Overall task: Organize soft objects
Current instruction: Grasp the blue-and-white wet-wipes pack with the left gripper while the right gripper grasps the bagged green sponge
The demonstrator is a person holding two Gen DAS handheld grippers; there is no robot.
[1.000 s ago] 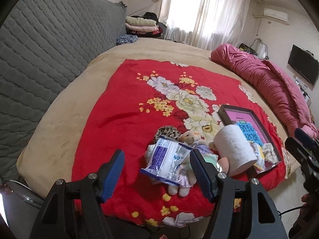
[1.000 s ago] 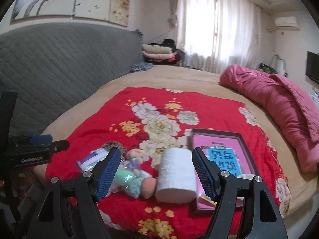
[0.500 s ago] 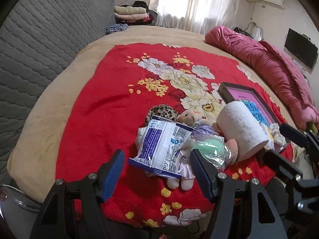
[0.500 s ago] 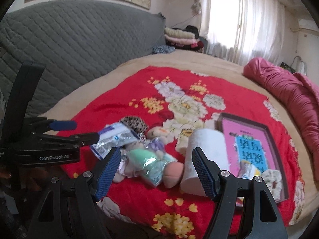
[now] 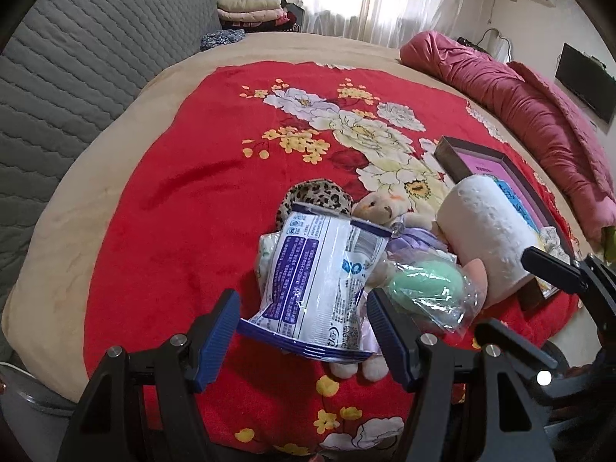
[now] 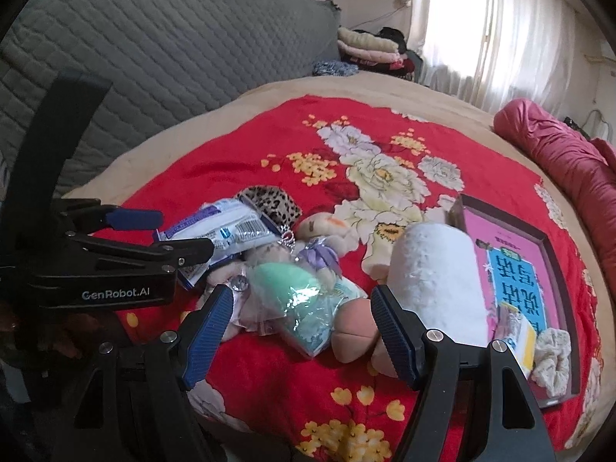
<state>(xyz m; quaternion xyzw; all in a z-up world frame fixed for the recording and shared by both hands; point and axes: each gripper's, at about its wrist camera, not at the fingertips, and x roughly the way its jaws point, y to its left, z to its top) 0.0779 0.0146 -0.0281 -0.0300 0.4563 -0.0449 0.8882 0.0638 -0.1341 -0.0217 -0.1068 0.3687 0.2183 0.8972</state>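
A pile of soft things lies on the red floral blanket [image 5: 184,208]. A blue and white plastic packet [image 5: 323,277] lies on a plush doll [image 5: 385,208] and a leopard-print pouch [image 5: 315,194]. A bagged green sponge [image 5: 423,288] and a white paper roll [image 5: 485,238] lie to the right. My left gripper [image 5: 304,335] is open, its jaws either side of the packet's near end. My right gripper [image 6: 302,331] is open just short of the green sponge [image 6: 296,300], with the roll [image 6: 435,273] at its right.
A dark-framed tray [image 6: 539,265] with a pink and blue card, a small packet and a cream scrunchie [image 6: 550,358] lies right of the roll. A rolled pink quilt [image 5: 531,115] runs along the bed's right side. A grey quilted headboard [image 5: 57,77] is at left; folded clothes [image 5: 250,7] at back.
Both grippers have moved forward and down toward the pile. The left jaws now flank the packet's near end, and the right gripper has swung left toward the green sponge.
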